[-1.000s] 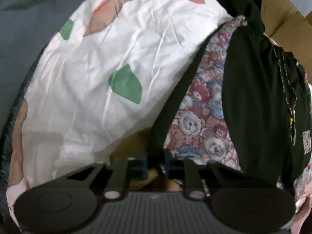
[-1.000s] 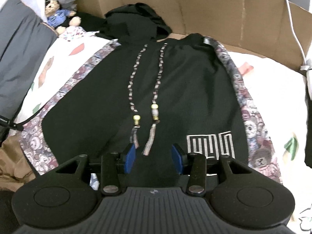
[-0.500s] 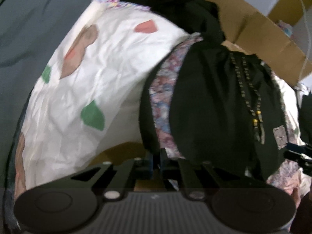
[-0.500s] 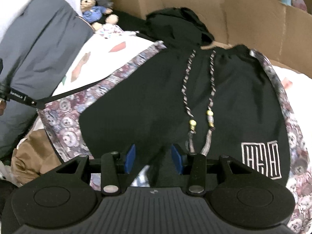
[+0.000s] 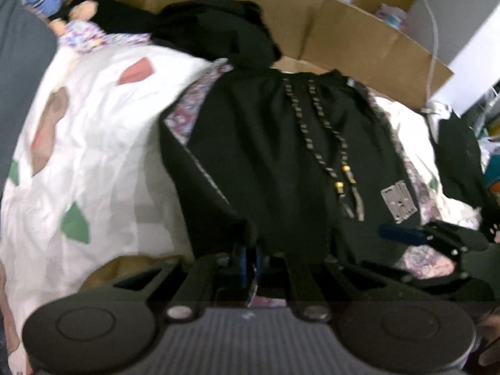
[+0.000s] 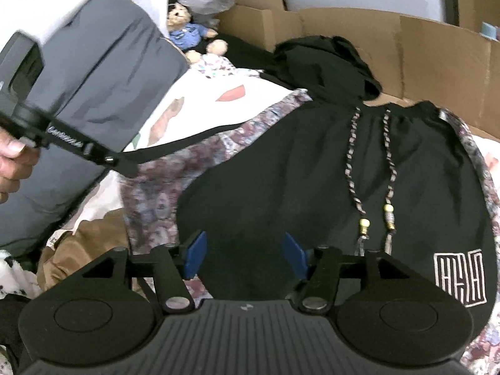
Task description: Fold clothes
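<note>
Hoodie (image 6: 297,168) on sheet (image 6: 193,106), boxes (image 6: 422,50) behind

Even, dim indoor light. The left wrist view is smeared with motion blur; the right wrist view is sharper, blurring only at its far left. Fisheye curvature bends edges, corners vignette black. The black hooded sweatshirt (image 6: 312,168) swallows detail.

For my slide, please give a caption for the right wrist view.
Right claw opening above black hoodie; left claw pinches its sleeve edge.
</note>
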The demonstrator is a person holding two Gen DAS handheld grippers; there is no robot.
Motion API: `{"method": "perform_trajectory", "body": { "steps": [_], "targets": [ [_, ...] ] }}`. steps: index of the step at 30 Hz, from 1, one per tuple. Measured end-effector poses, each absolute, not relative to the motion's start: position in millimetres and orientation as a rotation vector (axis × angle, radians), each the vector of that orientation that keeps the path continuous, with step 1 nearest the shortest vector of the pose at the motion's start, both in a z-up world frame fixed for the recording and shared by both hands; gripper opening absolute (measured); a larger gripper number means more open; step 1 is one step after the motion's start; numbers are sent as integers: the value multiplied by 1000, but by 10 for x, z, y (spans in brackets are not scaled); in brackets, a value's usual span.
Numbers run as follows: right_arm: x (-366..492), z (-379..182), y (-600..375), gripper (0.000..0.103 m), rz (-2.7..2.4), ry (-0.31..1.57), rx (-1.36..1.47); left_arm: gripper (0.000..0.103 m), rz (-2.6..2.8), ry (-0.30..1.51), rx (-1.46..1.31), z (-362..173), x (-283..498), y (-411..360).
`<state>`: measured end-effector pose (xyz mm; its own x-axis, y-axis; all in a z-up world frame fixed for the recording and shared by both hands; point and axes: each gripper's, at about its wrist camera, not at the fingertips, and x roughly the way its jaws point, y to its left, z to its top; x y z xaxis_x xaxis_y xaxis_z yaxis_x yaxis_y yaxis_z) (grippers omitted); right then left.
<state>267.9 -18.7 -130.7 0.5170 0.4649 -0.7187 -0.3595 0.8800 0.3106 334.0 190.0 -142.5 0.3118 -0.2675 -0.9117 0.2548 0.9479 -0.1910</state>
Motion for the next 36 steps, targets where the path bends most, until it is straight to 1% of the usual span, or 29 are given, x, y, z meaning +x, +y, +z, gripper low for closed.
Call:
{"method": "perform_trajectory", "body": {
  "steps": [7, 13, 17, 25, 36],
  "targets": [
    [2720, -1283, 181, 63, 536, 859, 77, 6, -409, 1185, 9, -1363, 3326, 1706],
    [2749, -1262, 374, 63, 549, 820, 86, 5, -436, 1176, -10, -1381, 3314, 1736],
    [2776, -1253, 552, 63, 560, 794, 28, 5, -445, 1174, -39, -1400, 3309, 1790],
    [2809, -1240, 831, 63, 608, 779, 6, 5, -458, 1159, -51, -1400, 3316, 1800],
    [2870, -1230, 952, 63, 539, 776, 28, 5, -467, 1127, -124, -1386, 3358, 1834]
  ]
}}
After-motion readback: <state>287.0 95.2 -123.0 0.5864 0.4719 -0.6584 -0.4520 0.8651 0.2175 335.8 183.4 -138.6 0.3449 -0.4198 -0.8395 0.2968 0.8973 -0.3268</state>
